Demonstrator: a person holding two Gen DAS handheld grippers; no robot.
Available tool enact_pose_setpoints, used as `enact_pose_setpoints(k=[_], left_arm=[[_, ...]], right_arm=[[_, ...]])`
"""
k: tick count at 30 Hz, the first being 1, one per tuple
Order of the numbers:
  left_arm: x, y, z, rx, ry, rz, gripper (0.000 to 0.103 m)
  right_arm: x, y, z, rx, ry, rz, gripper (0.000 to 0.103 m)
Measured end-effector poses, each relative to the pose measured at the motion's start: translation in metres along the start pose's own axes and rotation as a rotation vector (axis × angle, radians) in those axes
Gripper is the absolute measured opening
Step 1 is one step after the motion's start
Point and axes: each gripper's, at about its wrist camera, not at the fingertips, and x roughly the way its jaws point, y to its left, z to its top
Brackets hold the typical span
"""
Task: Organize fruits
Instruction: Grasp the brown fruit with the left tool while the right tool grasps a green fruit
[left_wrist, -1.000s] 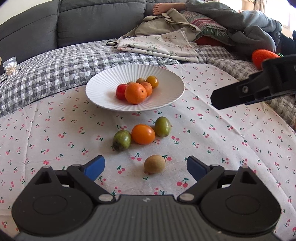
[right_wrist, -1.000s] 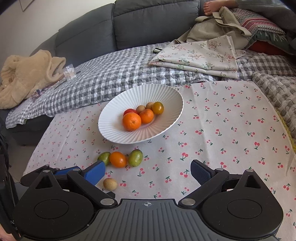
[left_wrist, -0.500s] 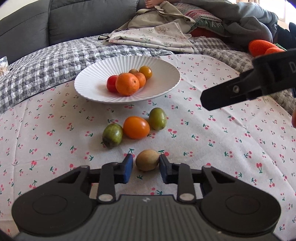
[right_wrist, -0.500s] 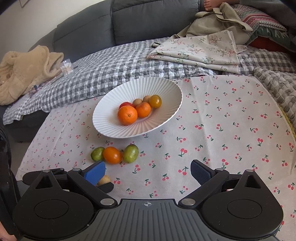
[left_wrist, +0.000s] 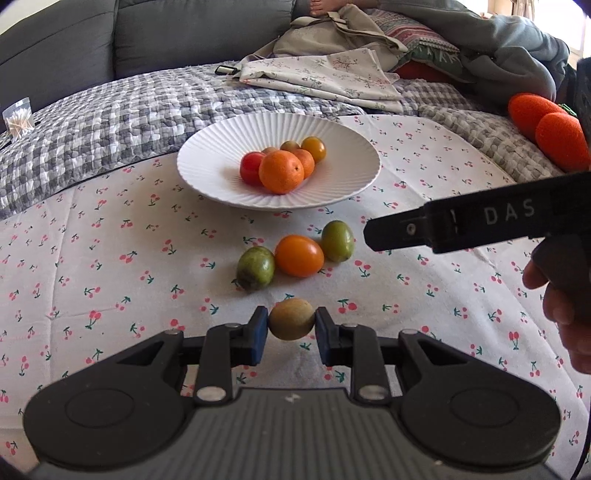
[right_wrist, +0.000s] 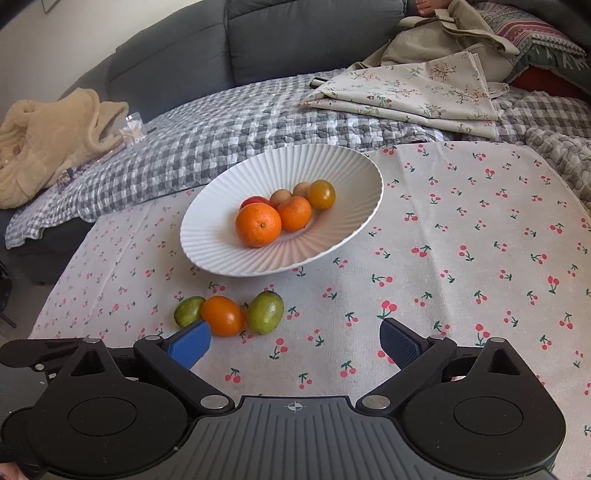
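Left hand-held gripper (left_wrist: 291, 328) clamps a small brown fruit (left_wrist: 291, 319).

Ahead of it lie two green fruits and an orange one (left_wrist: 299, 255), then the white plate (left_wrist: 343, 184); the right hand-held gripper (right_wrist: 295, 341) gapes, holding nothing.

Dark grey sofa (right_wrist: 314, 40) behind a checked quilt (right_wrist: 221, 136), daylit pale wall (right_wrist: 74, 33)

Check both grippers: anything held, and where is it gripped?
Left gripper is shut on the small brownish-green fruit, pads pressing its left and right sides at mid-height. Right gripper is open and holds nothing.
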Motion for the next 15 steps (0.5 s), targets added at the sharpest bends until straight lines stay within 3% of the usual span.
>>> enact_pose_setpoints(k=[5, 12, 15], left_arm=[[0.000, 0.007, 0.001, -0.019, 0.003, 0.006, 0.026], [-0.003, 0.009, 0.002, -0.029, -0.006, 0.000, 0.026], [-0.004, 0.010, 0.001, -0.033, -0.008, 0.004, 0.026]], right_arm=[[0.013, 0.003, 0.001, 0.019, -0.017, -0.005, 0.094], [0.026, 0.003, 0.003, 0.081, -0.039, -0.005, 0.071], [0.032, 0.004, 0.002, 0.094, -0.041, -0.021, 0.067]])
